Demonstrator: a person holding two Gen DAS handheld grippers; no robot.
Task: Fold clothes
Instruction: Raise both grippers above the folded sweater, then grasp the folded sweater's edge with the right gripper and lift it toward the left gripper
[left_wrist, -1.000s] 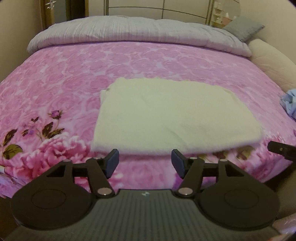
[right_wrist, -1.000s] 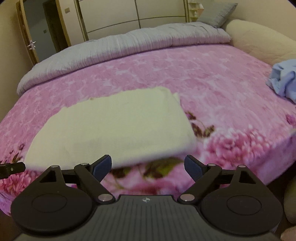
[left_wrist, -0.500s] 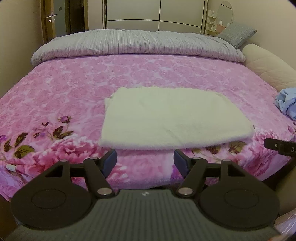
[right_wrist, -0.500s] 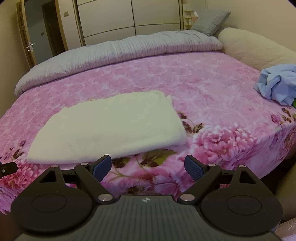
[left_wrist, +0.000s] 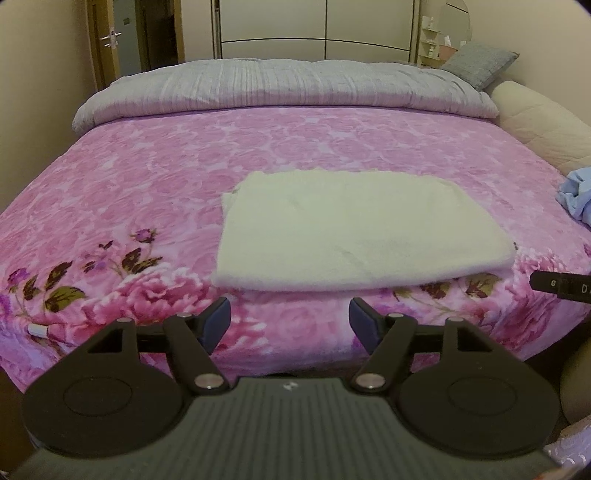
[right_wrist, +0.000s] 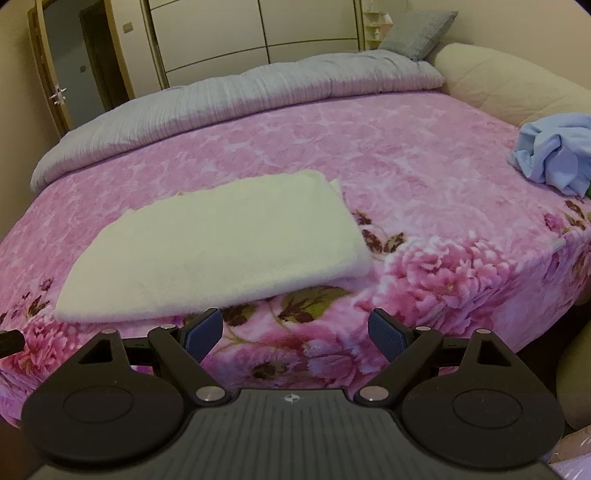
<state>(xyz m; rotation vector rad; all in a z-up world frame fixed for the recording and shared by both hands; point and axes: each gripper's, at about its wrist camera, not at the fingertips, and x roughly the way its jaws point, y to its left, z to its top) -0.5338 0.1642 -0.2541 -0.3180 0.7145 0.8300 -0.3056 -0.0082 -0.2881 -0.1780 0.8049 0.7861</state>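
Cream-coloured fluffy folded cloth (left_wrist: 354, 229) lies flat on the pink rose-print bed blanket (left_wrist: 147, 177), near the front edge, seen from the left wrist. Left tongs (left_wrist: 290, 320) hang just short of it, spread wide with nothing between them. A grey quilt (left_wrist: 280, 88) runs along the far side.

Right wrist view: same cloth (right_wrist: 221, 243) sits to the left, right tongs (right_wrist: 295, 330) gape wide and empty, and a crumpled light-blue garment (right_wrist: 554, 155) lies well apart at the bed's right edge.

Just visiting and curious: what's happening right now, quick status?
Left gripper open, empty. Right gripper open, empty. Cream garment folded flat on pink bedspread, untouched. Crumpled blue garment off to the right; nothing in the way.
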